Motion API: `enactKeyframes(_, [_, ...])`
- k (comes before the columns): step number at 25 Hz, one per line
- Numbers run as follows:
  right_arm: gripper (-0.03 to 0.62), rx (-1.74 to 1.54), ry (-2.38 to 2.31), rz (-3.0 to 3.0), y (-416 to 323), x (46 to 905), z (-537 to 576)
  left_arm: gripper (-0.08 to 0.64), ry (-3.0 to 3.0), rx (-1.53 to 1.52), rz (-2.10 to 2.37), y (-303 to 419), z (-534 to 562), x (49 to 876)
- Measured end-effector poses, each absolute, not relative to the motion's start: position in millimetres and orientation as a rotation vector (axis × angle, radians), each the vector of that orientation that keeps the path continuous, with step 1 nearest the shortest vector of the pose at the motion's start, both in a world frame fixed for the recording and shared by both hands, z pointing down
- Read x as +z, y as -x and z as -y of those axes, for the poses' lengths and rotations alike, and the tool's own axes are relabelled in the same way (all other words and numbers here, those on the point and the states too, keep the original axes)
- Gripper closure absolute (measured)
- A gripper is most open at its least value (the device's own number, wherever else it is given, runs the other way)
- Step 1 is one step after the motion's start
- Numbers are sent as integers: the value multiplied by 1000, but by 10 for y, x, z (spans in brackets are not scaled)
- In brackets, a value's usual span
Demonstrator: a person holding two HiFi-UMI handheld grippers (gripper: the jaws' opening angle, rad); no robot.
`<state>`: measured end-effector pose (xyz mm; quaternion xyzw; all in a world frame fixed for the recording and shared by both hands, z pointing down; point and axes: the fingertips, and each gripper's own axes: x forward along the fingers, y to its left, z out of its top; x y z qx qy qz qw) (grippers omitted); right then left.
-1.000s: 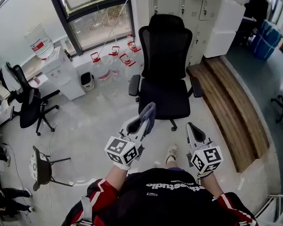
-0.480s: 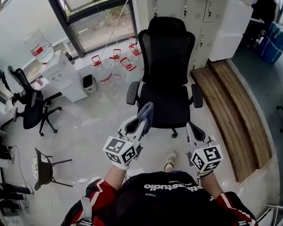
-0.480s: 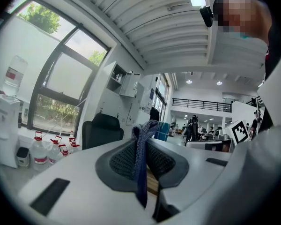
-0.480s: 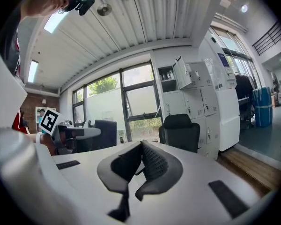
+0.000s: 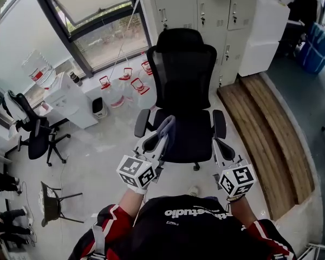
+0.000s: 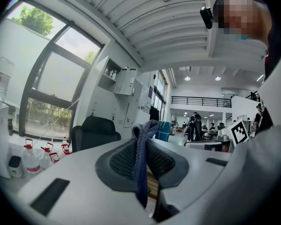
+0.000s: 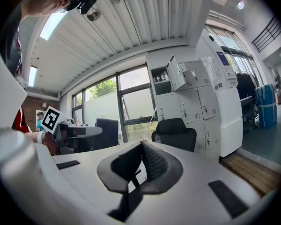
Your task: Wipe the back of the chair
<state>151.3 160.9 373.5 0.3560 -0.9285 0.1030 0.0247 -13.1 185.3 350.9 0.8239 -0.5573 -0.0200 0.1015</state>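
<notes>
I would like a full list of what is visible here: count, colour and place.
Black mesh office chair: one, centre, ahead of the person.
Clear water jugs with red caps: about four, floor under window.
Smaller black office chair: one, far left.
White metal lockers: several doors, behind the central chair.
Brown wooden platform: one, right.
Blue-grey cloth: one, clamped between jaws, lower centre.
Left gripper: white, shut on this cloth.
Right gripper: white, shut, empty.
</notes>
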Motion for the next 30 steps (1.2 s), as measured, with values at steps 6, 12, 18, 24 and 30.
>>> enactKeyframes(6, [577,365,-1114,2877,-1810,3820,-1185,500,-2424,-20,1660,-84,-1473,3520])
enactKeyframes(12, [577,392,-1089,2889,-1808,3893,-886,500,-2411,-5,1658,-128,-1173,3553])
enactKeyframes(18, [577,409,-1084,2860,-1633,4013,-591,500,-2395,-19,1632,32,-764,3722])
enactKeyframes(24, [577,398,-1149,2803,-1487,4068,-38,500,-2404,-60,1545,179,-130,3871])
enactKeyframes(30, [577,368,-1202,2772,-1078,4007,602,500,-2433,-78,1422,355,645,3942])
